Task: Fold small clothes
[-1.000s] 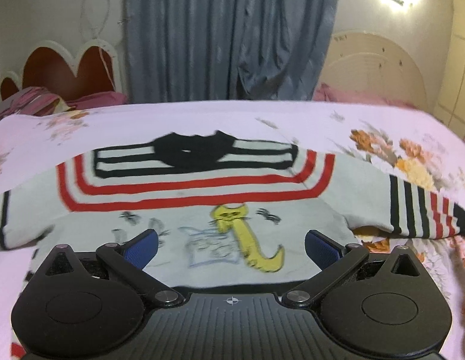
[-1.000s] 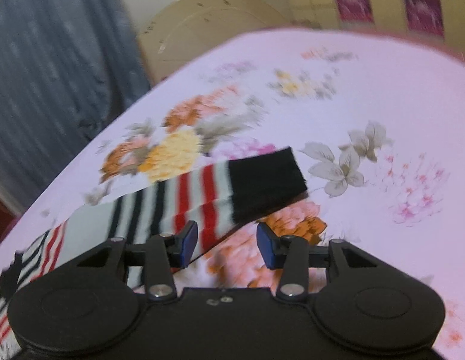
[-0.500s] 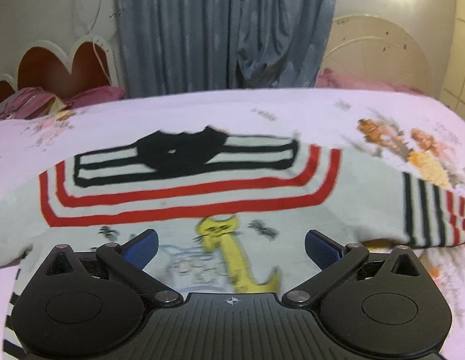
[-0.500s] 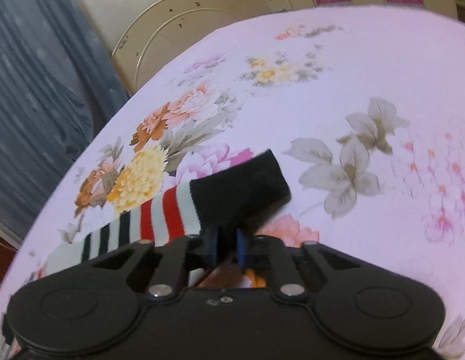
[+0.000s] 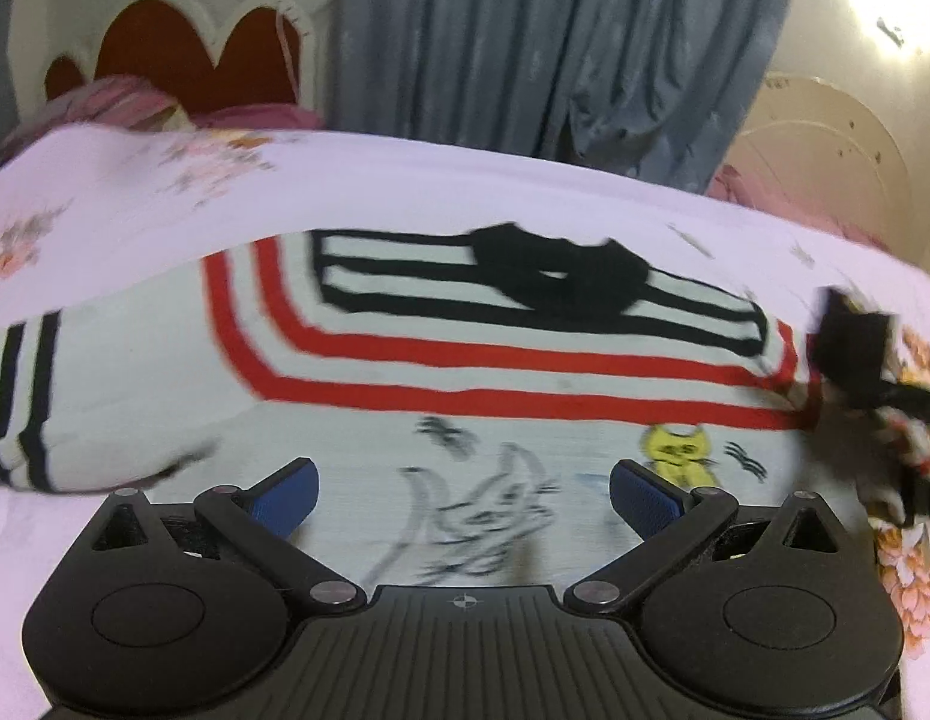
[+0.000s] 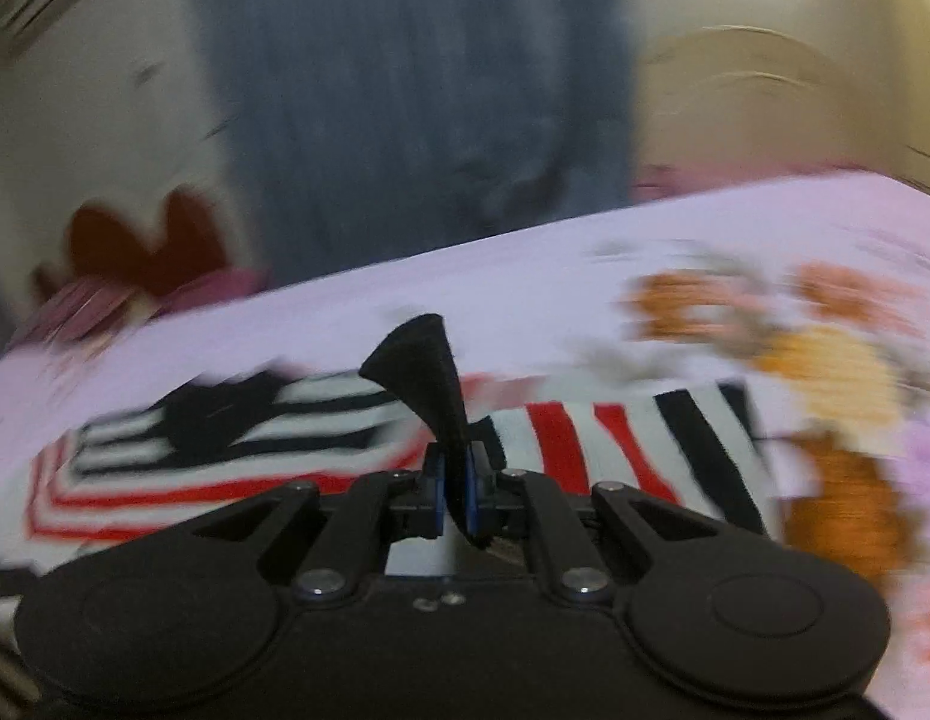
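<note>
A small white sweater [image 5: 405, 426] with red and black stripes, a black collar and a yellow cat print lies flat on the bed. My left gripper [image 5: 462, 489] hangs open just above its lower front, nothing between the blue pads. My right gripper [image 6: 456, 492] is shut on the black cuff [image 6: 426, 372] of the striped right sleeve [image 6: 633, 444], which is lifted and drawn over toward the sweater's body. In the left wrist view that cuff [image 5: 852, 354] and the right gripper show blurred at the right edge. The left sleeve [image 5: 21, 396] lies spread at far left.
The bed carries a pale pink floral sheet [image 5: 165, 192] with orange flowers [image 6: 843, 360] at the right. Behind it hang grey-blue curtains [image 5: 555, 48], with a heart-shaped headboard [image 5: 183, 60] and pink bedding at back left.
My right gripper shut on the sleeve's black cuff, lifted it and swung it left over the sweater. My left gripper slid left across the sweater's front, staying open.
</note>
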